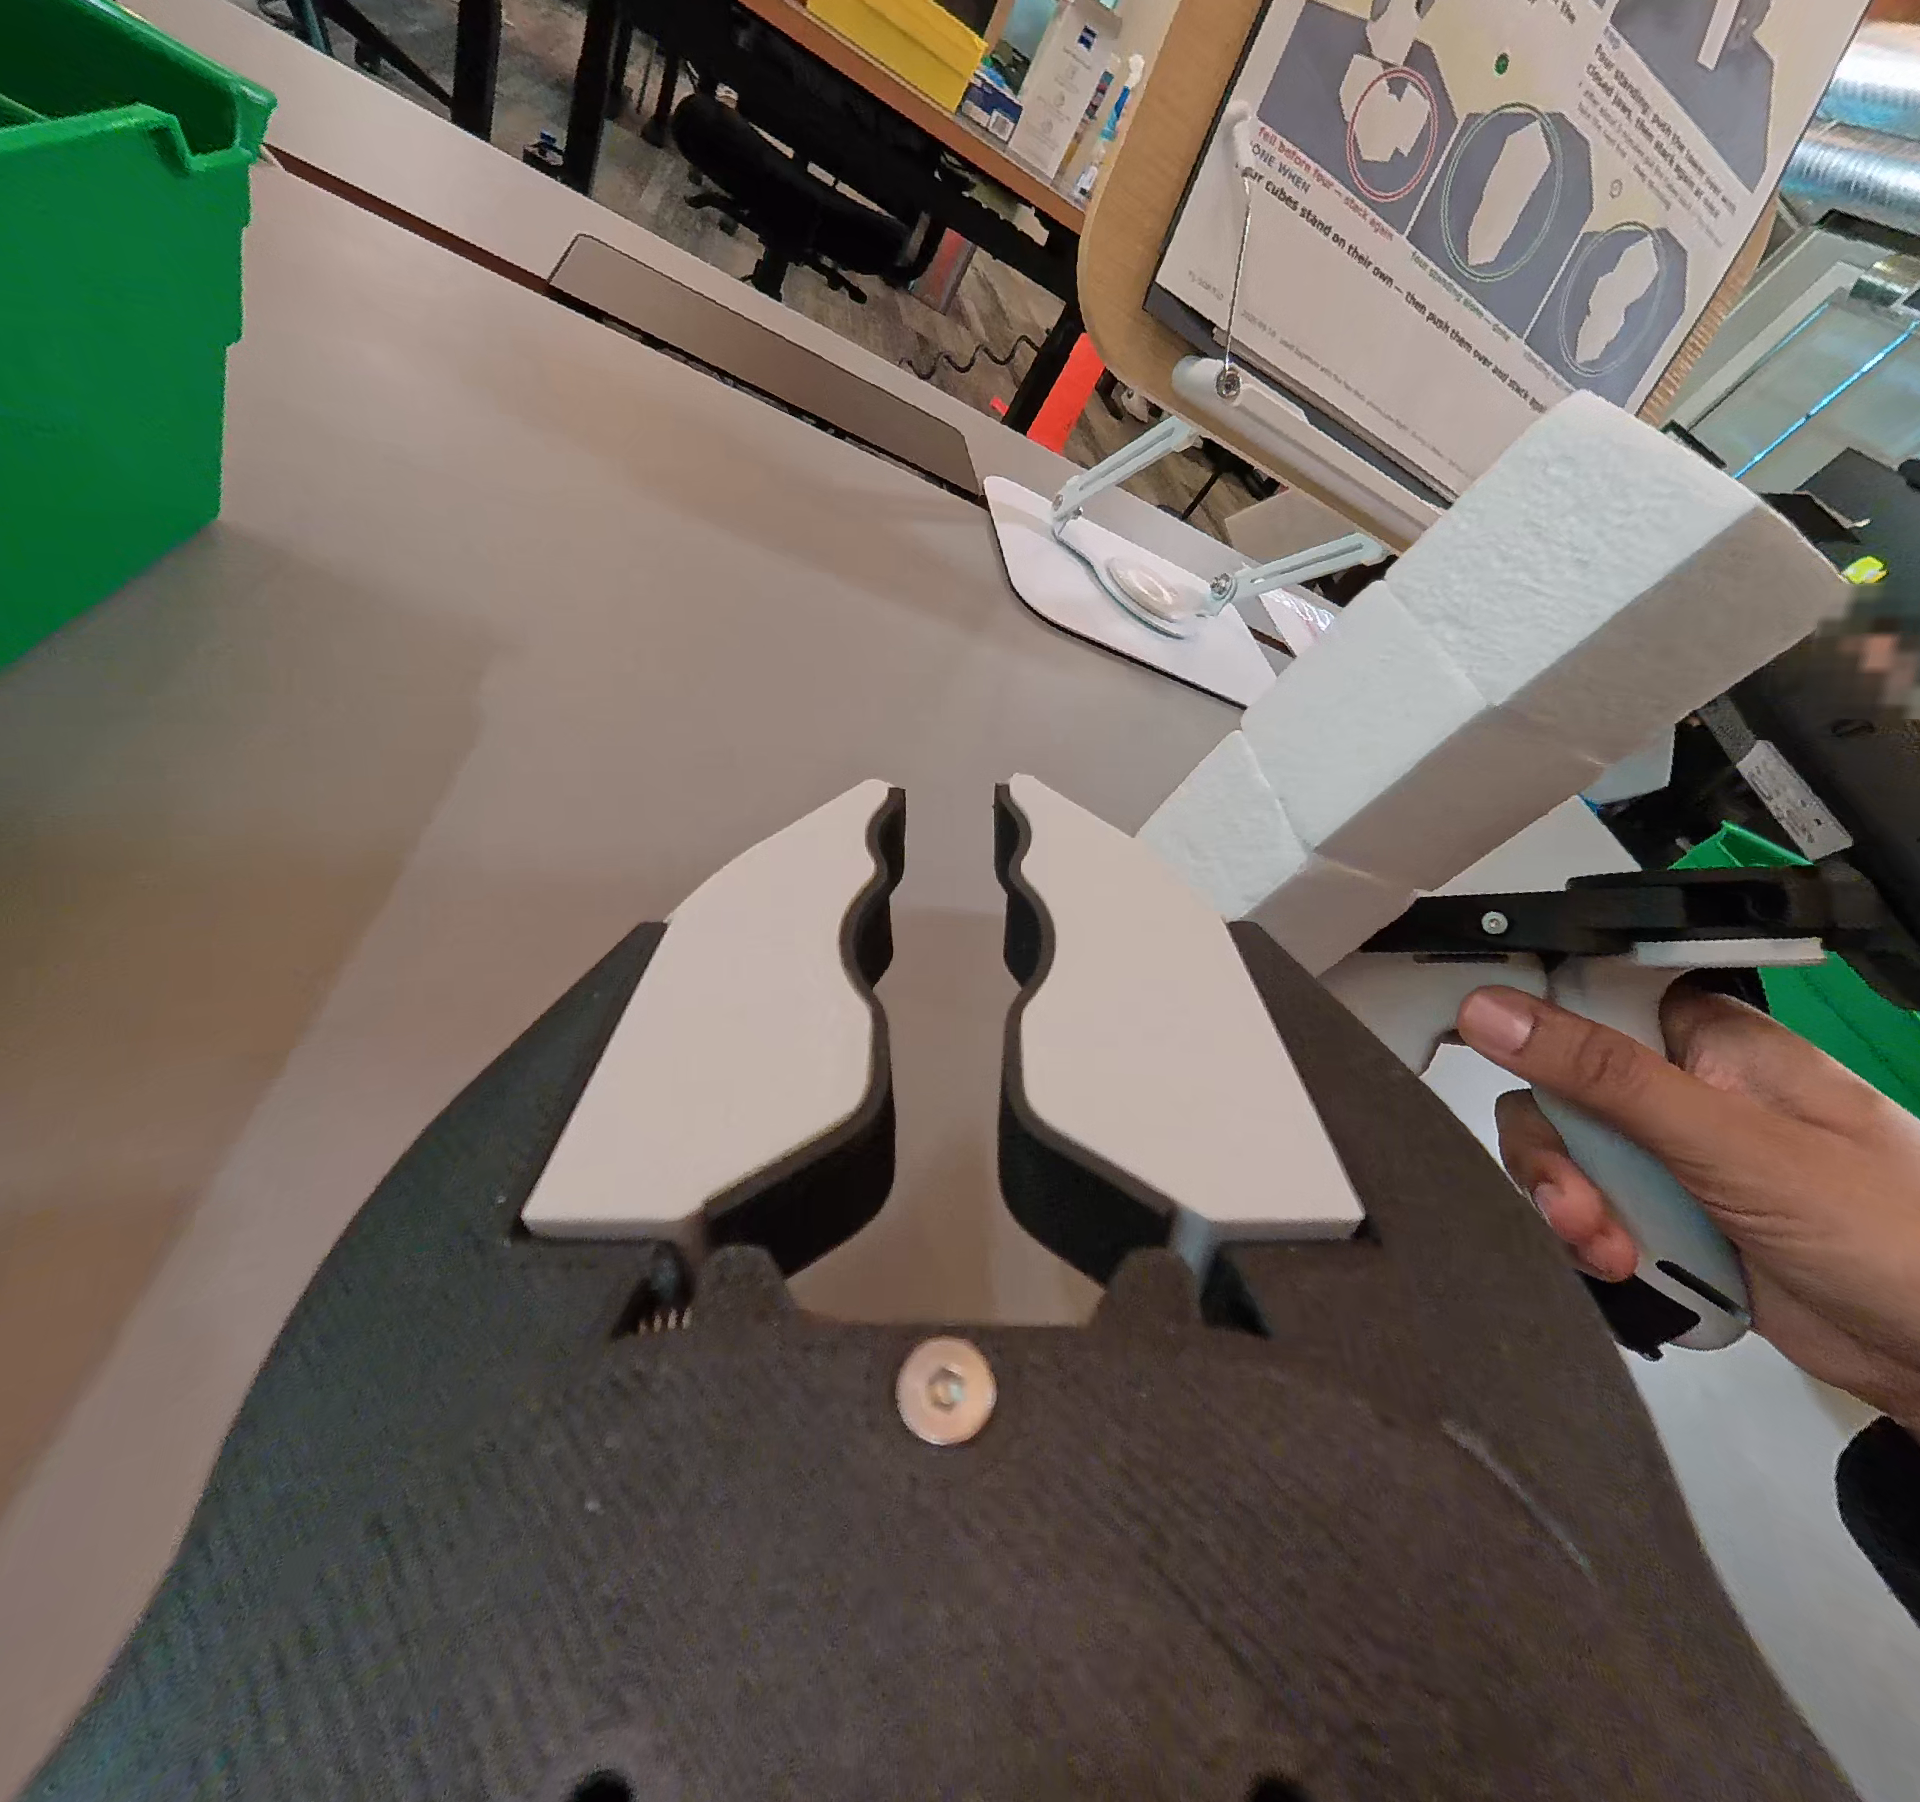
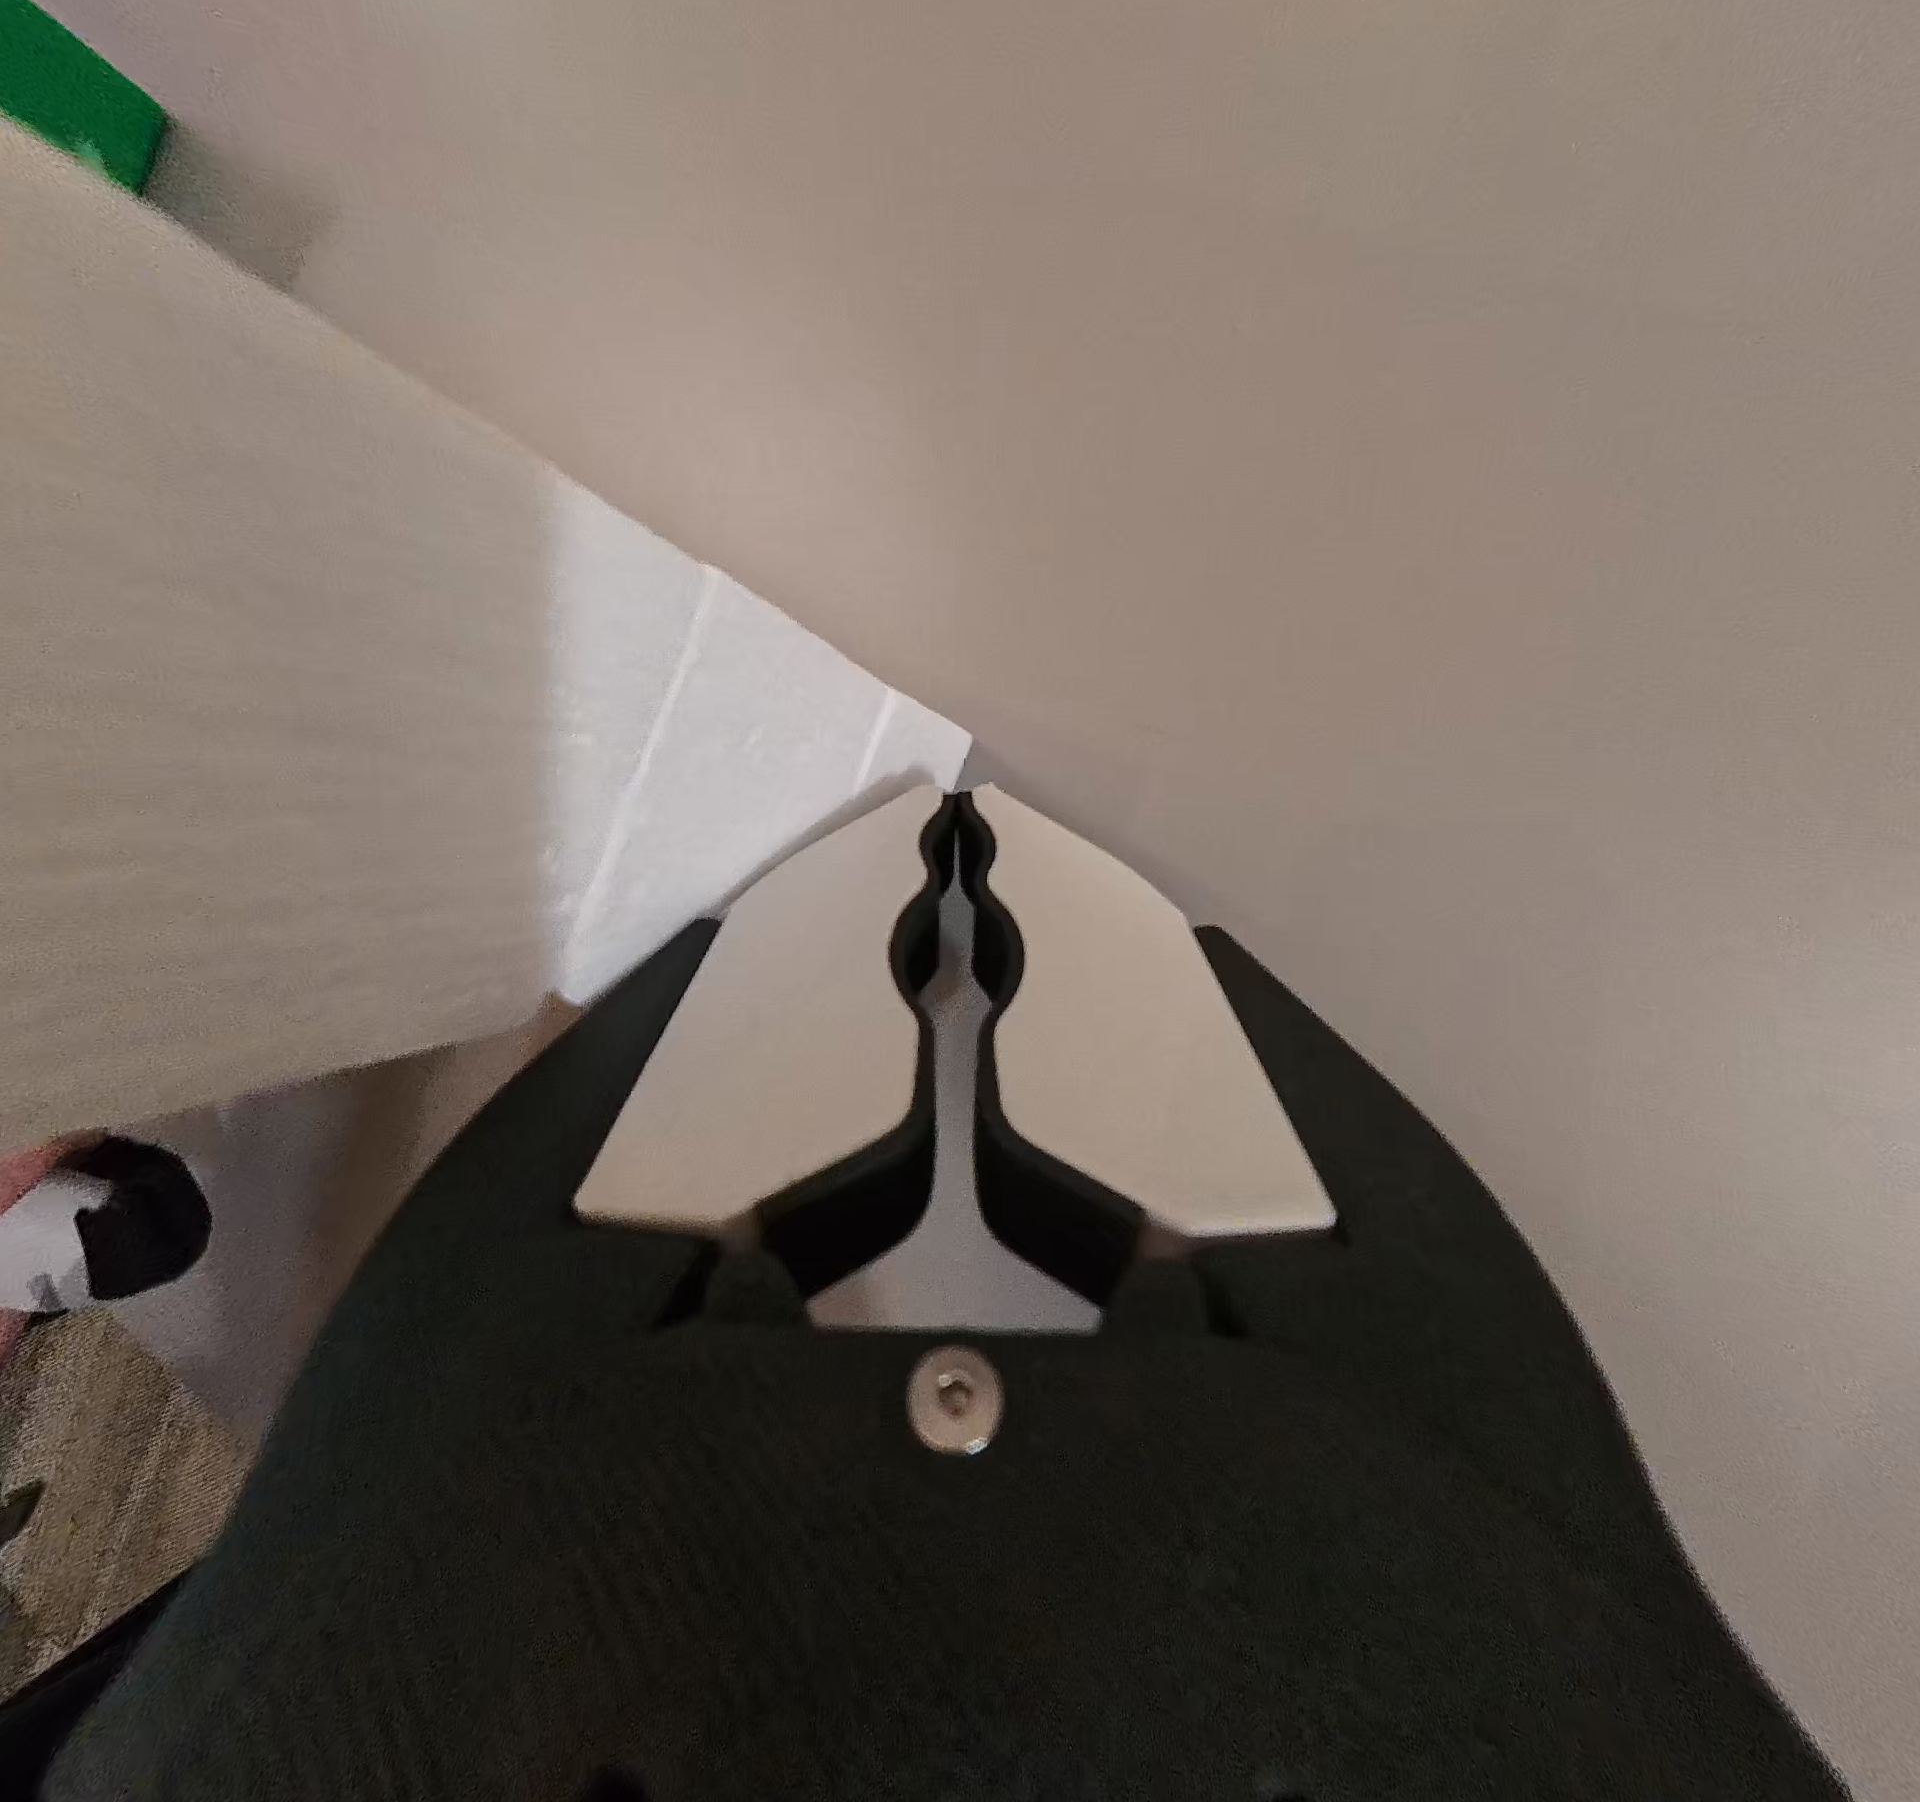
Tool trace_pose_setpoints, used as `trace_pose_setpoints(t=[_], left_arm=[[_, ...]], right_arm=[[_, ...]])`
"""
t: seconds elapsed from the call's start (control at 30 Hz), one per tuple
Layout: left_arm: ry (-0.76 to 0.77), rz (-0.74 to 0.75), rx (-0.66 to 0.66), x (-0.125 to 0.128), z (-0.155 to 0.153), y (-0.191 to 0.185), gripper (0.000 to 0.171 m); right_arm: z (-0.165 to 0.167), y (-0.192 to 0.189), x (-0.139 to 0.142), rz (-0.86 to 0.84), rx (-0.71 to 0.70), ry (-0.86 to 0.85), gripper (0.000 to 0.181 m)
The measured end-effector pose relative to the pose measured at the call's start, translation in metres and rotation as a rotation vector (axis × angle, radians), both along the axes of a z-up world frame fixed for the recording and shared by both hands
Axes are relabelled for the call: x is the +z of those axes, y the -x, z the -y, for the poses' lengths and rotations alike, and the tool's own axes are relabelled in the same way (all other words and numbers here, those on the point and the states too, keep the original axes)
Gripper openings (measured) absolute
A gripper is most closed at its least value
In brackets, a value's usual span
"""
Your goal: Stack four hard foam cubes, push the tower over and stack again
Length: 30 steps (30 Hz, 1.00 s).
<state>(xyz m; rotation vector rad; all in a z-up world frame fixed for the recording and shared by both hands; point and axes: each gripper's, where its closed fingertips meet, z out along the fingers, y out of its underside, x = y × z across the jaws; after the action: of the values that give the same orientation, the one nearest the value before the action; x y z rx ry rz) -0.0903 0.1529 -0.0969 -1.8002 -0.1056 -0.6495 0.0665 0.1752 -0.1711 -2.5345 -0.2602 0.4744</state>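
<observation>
Grainy white foam blocks (image 1: 1496, 651), matt beige table (image 1: 520, 713), glossy green plastic bin (image 1: 114, 318)

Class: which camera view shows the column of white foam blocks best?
The left wrist view: the foam blocks appear as a whole tilted column with seams visible, beside the right tongs. The right wrist view shows only a blurred close-up portion.
</observation>
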Motion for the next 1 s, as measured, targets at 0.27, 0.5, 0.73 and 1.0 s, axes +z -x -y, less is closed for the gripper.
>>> trace_pose_setpoints(t=[0.27,0.5,0.73,1.0], left_arm=[[0.015,0.0,-0.003,-0.002,0.0,0.0,0.017],[0.066,-0.03,-0.03,-0.013,0.0,-0.007,0.015],[0.057,-0.07,-0.072,-0.014,0.007,-0.017,0.013],[0.025,-0.054,-0.125,-0.001,0.033,-0.027,0.012]], right_arm=[[-0.001,0.005,0.002,0.0,0.007,-0.003,0.0],[0.01,-0.017,0.001,-0.09,-0.018,-0.014,0.0],[0.035,-0.051,0.011,-0.098,0.067,-0.204,0.0],[0.034,-0.062,0.03,0.022,0.175,-0.53,0.0]])
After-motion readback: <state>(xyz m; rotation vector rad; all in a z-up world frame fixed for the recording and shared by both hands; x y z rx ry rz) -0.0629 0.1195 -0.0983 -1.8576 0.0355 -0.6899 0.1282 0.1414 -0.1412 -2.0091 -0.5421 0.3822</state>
